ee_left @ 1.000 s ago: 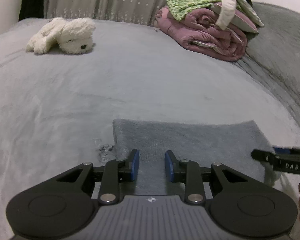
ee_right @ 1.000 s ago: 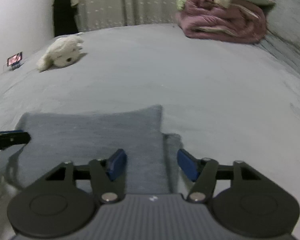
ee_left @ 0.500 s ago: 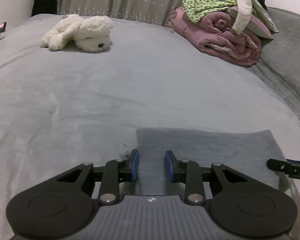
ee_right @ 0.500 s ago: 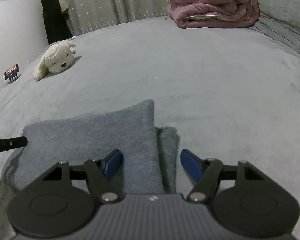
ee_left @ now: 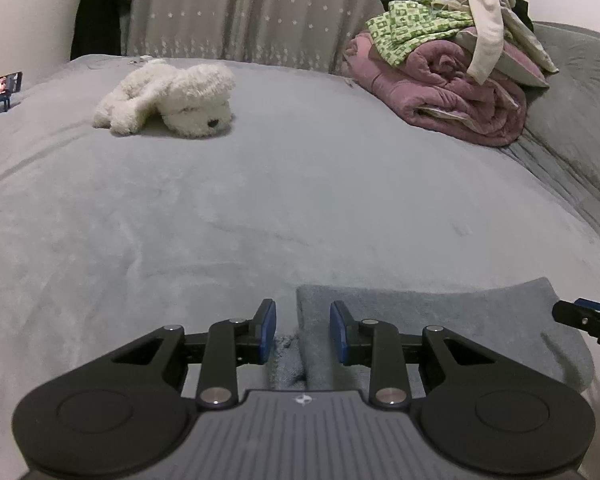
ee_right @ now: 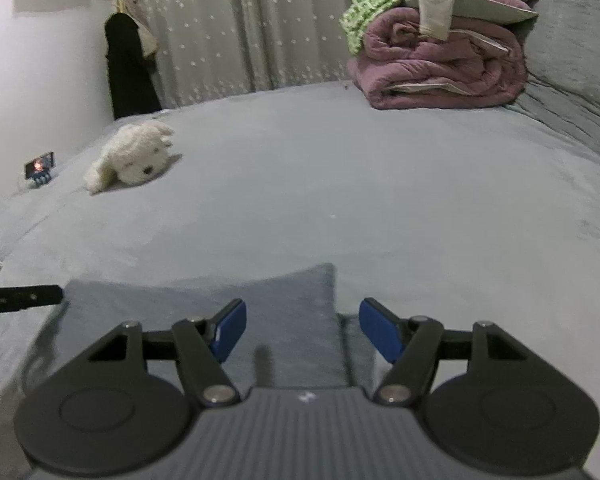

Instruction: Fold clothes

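Observation:
A folded grey towel [ee_left: 432, 312] lies flat on the grey bed near the front edge; the right wrist view shows the grey towel [ee_right: 204, 308] too. My left gripper [ee_left: 303, 332] is open, its blue pads on either side of the towel's left edge and holding nothing. Over the towel's right end, my right gripper [ee_right: 302, 330] stands open wide, with nothing between its fingers. The right gripper's fingertip [ee_left: 580, 316] pokes in at the right of the left wrist view. The left gripper's fingertip [ee_right: 20, 298] shows at the left of the right wrist view.
A white plush dog [ee_left: 168, 98] lies at the back left of the bed [ee_left: 260, 184]. A rolled mauve blanket topped with loose clothes [ee_left: 452, 76] sits at the back right. A small phone on a stand [ee_left: 0, 90] is at the far left. A curtain hangs behind.
Both grippers have pulled back toward the near edge and tilted up, so less of the towel shows. The right gripper's fingers have spread wider. The towel stays flat.

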